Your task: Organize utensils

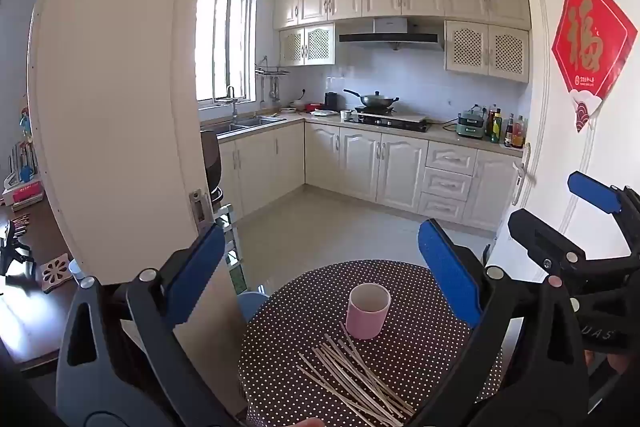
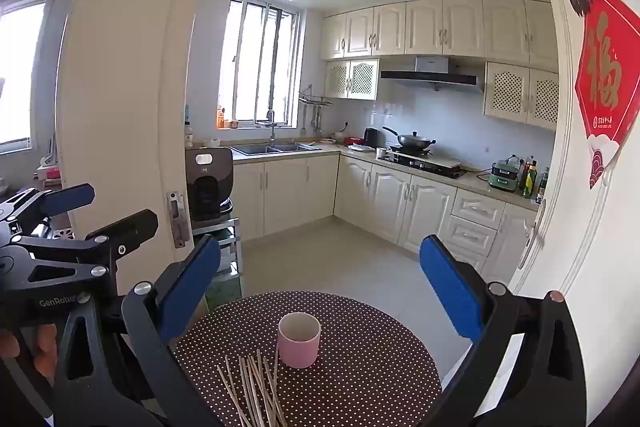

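Note:
A pink cup (image 1: 368, 311) stands upright on a small round table with a brown polka-dot cloth (image 1: 420, 347). A loose pile of thin pale sticks (image 1: 356, 379) lies on the cloth just in front of the cup. My left gripper (image 1: 320, 275) is open and empty, held above the table's near side. The right gripper (image 1: 560, 219) shows at the right of the left wrist view. In the right wrist view the cup (image 2: 299, 345), the sticks (image 2: 256, 391) and the cloth (image 2: 360, 367) lie below my right gripper (image 2: 320, 287), which is open and empty. The left gripper (image 2: 100, 211) shows at the left.
A white door (image 1: 120, 87) stands open on the left and a door frame with a red paper sign (image 1: 592, 43) is on the right. Behind the table is a kitchen with cream cabinets (image 1: 360, 163), a sink (image 1: 248, 123) and a wok (image 1: 376, 101).

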The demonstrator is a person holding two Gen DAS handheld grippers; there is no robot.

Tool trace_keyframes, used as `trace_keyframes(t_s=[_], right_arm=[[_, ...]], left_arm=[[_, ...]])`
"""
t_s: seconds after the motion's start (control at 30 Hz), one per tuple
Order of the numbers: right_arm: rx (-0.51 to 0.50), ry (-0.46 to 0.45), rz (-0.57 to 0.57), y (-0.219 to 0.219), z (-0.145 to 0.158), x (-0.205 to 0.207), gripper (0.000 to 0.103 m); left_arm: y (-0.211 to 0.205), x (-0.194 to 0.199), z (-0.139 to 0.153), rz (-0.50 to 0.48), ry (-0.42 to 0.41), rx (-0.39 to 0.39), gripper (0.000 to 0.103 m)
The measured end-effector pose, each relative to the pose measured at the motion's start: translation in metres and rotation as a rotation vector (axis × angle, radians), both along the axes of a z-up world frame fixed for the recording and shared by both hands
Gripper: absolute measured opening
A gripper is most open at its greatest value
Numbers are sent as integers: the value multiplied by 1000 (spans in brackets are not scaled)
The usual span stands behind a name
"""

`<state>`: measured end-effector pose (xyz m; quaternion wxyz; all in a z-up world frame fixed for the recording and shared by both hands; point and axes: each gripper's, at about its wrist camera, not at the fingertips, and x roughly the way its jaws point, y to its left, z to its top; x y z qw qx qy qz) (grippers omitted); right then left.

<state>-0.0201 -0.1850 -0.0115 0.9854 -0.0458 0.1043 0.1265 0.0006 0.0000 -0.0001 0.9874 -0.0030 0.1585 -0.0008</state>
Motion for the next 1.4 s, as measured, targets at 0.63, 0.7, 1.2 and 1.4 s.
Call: trace_keyframes(t_s=[0.63,0.7,1.2,1.4], right_arm=[[-13,-1,-3,2,4,-1,96],[-15,-1,-3,2,4,-1,96],[-9,-1,-10,3,2,-2,96],[-6,0,-14,2,3,-2,96]], left_arm=[[2,-3,4,1,-7,6,95],[0,-3,3,1,-8,7,95],[2,1,0,-1,-11,10,95],[1,2,0,-3,-11,11,95]])
